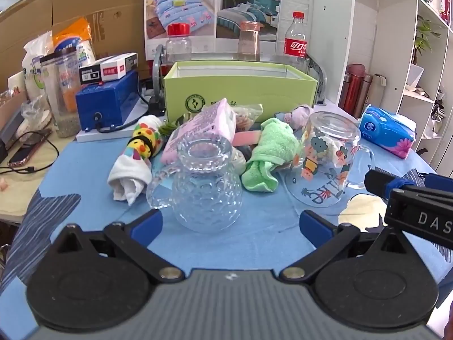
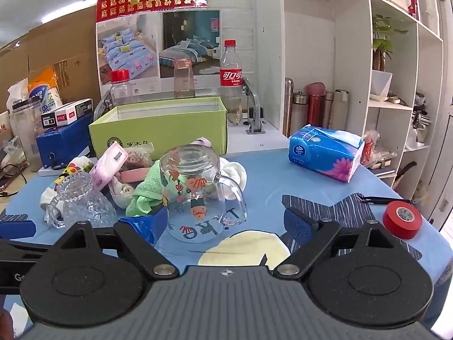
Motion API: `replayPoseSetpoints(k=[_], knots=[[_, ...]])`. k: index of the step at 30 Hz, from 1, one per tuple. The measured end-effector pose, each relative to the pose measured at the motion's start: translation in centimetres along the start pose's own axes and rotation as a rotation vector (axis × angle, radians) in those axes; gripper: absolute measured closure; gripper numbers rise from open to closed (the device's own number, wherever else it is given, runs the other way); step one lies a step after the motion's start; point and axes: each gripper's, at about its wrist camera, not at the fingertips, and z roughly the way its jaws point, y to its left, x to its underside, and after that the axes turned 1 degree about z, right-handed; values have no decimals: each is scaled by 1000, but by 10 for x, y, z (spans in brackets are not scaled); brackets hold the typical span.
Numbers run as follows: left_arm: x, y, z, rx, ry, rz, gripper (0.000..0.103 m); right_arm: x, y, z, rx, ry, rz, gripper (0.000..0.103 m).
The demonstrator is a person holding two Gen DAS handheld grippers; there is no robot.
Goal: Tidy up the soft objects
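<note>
A heap of soft things lies before the green box (image 1: 240, 96): a green towel (image 1: 269, 153), a white towel with coloured print (image 1: 133, 164), a pink tissue pack (image 1: 203, 127) and a pale purple cloth (image 1: 300, 114). The green towel (image 2: 147, 189) and the pink pack (image 2: 109, 167) also show in the right wrist view. My left gripper (image 1: 230, 225) is open and empty, just short of an upturned dimpled glass mug (image 1: 203, 187). My right gripper (image 2: 223, 226) is open and empty, its left finger beside an upturned printed glass mug (image 2: 195, 195).
A blue tissue pack (image 2: 325, 153) lies at the right. A red tape roll (image 2: 402, 219) sits near the table's right edge. Bottles (image 1: 296, 39) and jars stand behind the box. A blue device (image 1: 107, 104) and clutter fill the left. White shelves (image 2: 396, 85) stand at the right.
</note>
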Motion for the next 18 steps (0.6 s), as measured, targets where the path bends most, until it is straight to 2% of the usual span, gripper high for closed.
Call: replayPoseSetpoints(k=[9, 18], knots=[[-1, 0, 0, 6, 3, -6, 0, 2, -9, 1, -99, 35, 134, 27], [0, -2, 1, 9, 8, 2, 0, 3, -12, 0, -143, 37, 163, 27]])
